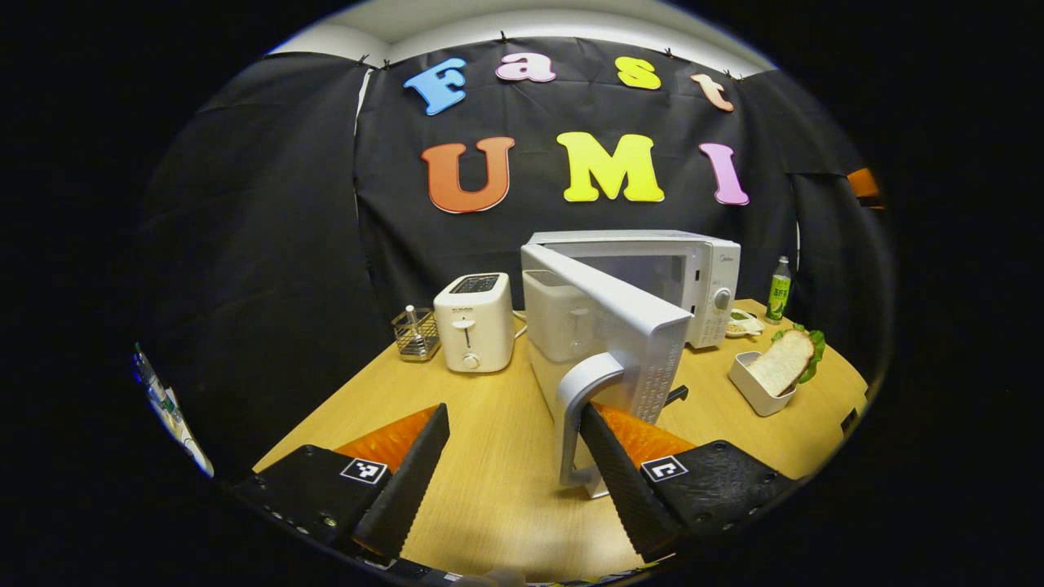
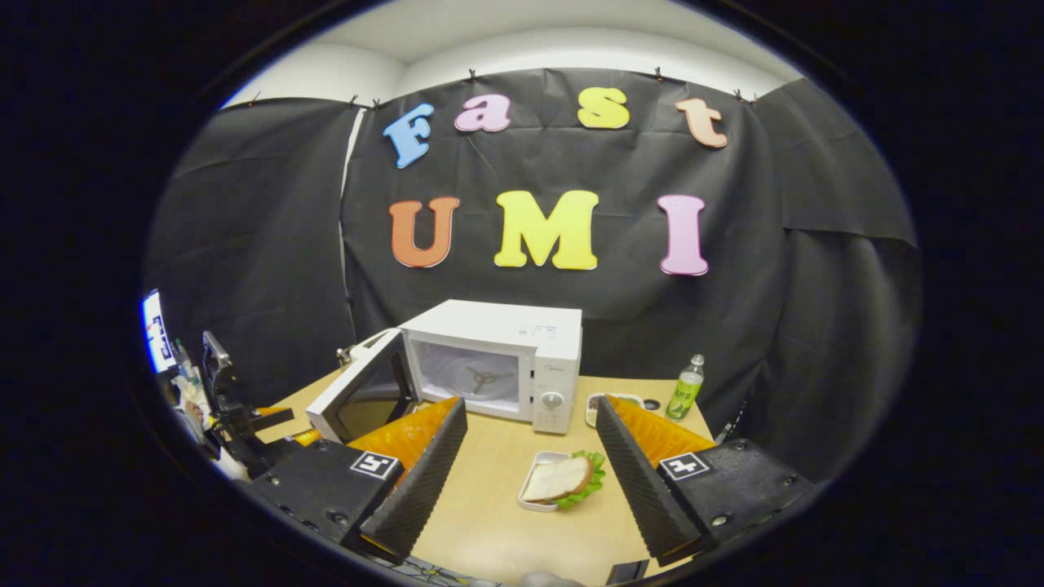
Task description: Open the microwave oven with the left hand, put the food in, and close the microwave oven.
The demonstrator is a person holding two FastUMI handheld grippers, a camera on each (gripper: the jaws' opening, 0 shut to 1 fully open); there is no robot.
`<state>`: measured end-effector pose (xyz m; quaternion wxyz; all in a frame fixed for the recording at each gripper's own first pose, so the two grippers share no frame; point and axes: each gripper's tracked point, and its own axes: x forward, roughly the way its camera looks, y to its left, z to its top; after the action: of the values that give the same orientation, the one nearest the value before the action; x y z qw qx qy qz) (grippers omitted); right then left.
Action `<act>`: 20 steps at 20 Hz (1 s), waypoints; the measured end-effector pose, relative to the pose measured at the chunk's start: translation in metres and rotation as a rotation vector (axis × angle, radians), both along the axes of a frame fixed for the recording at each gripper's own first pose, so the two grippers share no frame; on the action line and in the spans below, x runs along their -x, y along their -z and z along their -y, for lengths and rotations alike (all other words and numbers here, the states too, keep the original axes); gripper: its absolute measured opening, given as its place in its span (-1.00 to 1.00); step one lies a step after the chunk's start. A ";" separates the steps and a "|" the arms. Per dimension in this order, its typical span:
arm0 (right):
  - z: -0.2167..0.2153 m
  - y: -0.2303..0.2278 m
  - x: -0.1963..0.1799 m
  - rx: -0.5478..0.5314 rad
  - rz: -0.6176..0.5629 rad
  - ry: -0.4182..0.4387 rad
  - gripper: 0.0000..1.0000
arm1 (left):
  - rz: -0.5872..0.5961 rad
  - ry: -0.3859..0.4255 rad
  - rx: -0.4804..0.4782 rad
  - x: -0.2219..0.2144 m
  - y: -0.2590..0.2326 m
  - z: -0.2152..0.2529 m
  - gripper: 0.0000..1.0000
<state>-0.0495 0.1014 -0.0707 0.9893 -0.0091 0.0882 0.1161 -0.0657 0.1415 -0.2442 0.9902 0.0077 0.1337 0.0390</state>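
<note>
The white microwave (image 1: 652, 269) stands at the back of the wooden table (image 1: 489, 424), and its door (image 1: 628, 342) is swung wide open toward me. My left gripper (image 1: 514, 481) is open, and the door's white handle (image 1: 581, 408) stands just inside its right finger (image 1: 620, 481). A sandwich (image 1: 783, 363) with lettuce leans in a small white tray (image 1: 750, 387) to the right. In the right gripper view the open oven (image 2: 497, 363) shows its bare cavity. The sandwich (image 2: 561, 479) lies ahead of my open right gripper (image 2: 530, 481), apart from both fingers.
A white toaster (image 1: 475, 322) and a wire rack (image 1: 416, 334) stand left of the microwave. A green bottle (image 2: 687, 387) and a small dish (image 2: 608, 402) sit to its right. The other gripper (image 2: 236, 416) shows by the open door (image 2: 367, 395).
</note>
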 end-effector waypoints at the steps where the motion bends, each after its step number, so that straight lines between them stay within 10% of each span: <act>1: 0.002 0.003 -0.002 -0.003 -0.007 0.003 1.00 | -0.003 -0.018 -0.009 0.003 0.000 -0.009 0.94; 20: 0.075 0.182 -0.115 -0.093 -0.390 -0.019 0.94 | 0.008 -0.158 -0.074 0.040 -0.063 -0.012 0.94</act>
<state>0.0653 0.0263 -0.2523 0.9517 0.0582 0.2724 0.1291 -0.1053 0.1537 -0.1812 0.9836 0.0336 0.1286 0.1220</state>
